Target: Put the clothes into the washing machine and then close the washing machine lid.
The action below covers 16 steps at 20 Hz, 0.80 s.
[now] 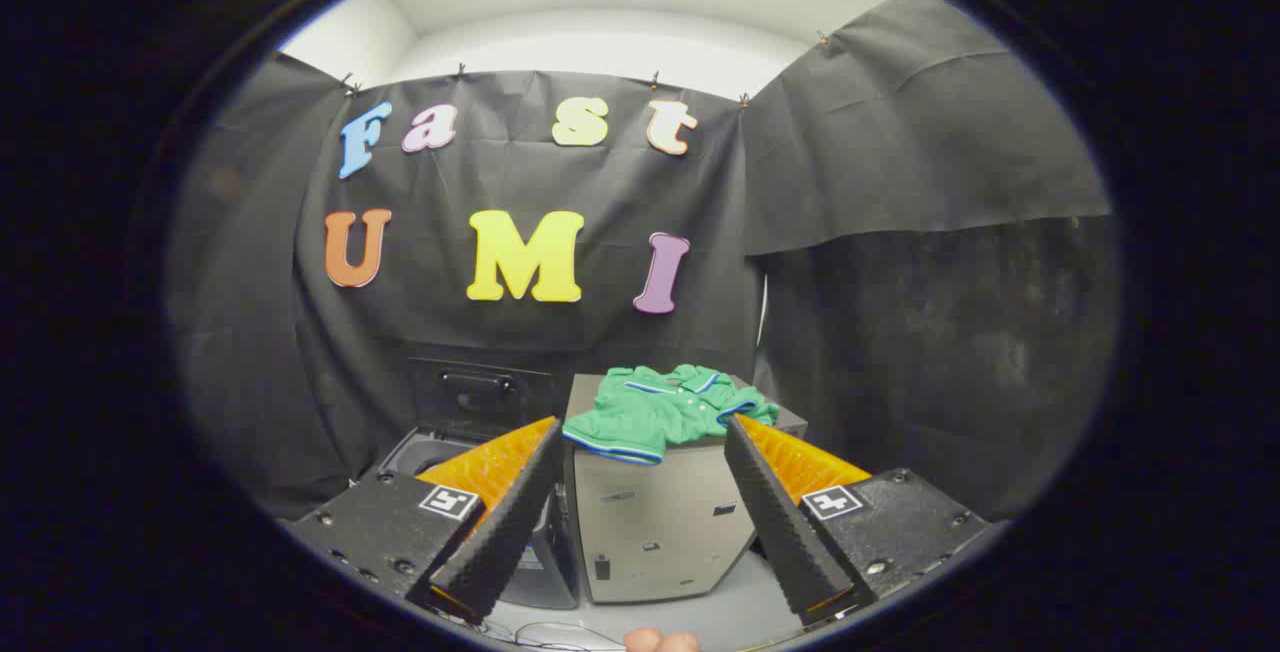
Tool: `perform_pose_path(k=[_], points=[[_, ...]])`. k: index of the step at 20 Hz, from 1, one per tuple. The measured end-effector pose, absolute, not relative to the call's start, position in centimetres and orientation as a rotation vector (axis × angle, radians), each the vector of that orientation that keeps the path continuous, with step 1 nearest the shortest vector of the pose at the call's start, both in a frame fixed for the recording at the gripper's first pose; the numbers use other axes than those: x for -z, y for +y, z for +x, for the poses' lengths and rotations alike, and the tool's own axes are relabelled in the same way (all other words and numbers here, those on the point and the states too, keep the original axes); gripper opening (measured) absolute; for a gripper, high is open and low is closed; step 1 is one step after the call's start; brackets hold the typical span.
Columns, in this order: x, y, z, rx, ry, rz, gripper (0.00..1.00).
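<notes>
The tool (640, 427) gapes empty; beyond its fingers a green shirt (665, 409) drapes a grey cabinet (655, 522) (washing machine (470, 412) beside it, lid up).

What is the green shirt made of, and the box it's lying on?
The green shirt looks like soft knit cloth: it folds and droops over the edge. The box looks like hard, smooth plastic or painted metal, flat and faintly shiny. The tongs are open, short of the shirt.

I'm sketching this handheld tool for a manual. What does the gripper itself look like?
The gripper has two long, wedge-shaped fingers with ribbed, sawtooth pads. Each finger sits on a dark, boxy block with screws and a small square black-and-white marker on top.
</notes>
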State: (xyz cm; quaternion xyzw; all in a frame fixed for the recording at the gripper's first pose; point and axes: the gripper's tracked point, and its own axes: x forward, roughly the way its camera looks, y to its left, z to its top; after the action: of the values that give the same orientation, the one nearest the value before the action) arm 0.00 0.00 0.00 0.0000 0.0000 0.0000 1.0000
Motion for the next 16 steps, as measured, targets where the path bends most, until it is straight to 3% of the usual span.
perform_pose_path(k=[16], points=[[0.76, 0.02, -0.35, 0.011, 0.009, 0.011, 1.0]])
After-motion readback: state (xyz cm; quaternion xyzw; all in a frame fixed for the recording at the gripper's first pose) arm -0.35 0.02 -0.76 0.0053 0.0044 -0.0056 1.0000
